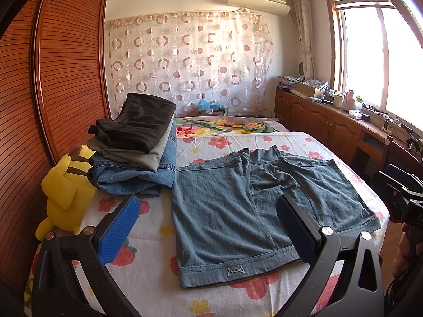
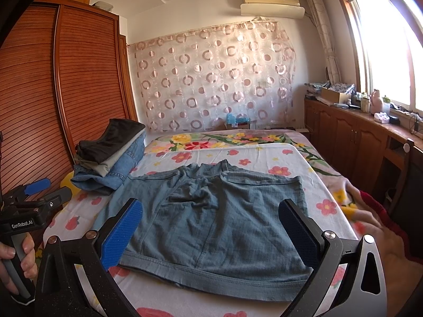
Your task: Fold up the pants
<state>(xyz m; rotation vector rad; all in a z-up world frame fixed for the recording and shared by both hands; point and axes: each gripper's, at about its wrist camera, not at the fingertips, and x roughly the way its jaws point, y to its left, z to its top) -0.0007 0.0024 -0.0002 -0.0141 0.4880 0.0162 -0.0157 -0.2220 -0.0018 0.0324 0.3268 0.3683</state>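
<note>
- The bed with a white sheet printed in red and yellow flowers (image 1: 158, 237) fills the lower half of both views and carries everything; it gives a soft, slightly yielding base, so cloth pressed into it may drag the sheet along.
- The blue-grey knitted shorts with a wide ribbed waistband (image 2: 211, 227) lie spread flat in the lower centre of both views, waistband nearest the cameras and both legs pointing toward the far wall. They look light, limp and thin, with loose wrinkles at the crotch; I judge they will sag and bunch if lifted by one point.
- The best holds appear to be the two waistband corners, lower left and lower right of the garment, where the doubled hem is thicker and less likely to slip out of the pads.
- A stack of folded garments, black on grey on blue denim (image 1: 137, 148), sits at middle left, its denim edge just beside the left leg of the shorts.
- A yellow plush toy (image 1: 63, 192) lies at the left edge, beside the stack.
- The left hand-held gripper (image 1: 207, 227) hovers with its jaws spread wide, holding nothing.
- The right hand-held gripper (image 2: 210, 229) is likewise wide apart and empty, straddling the waistband from above.
</note>
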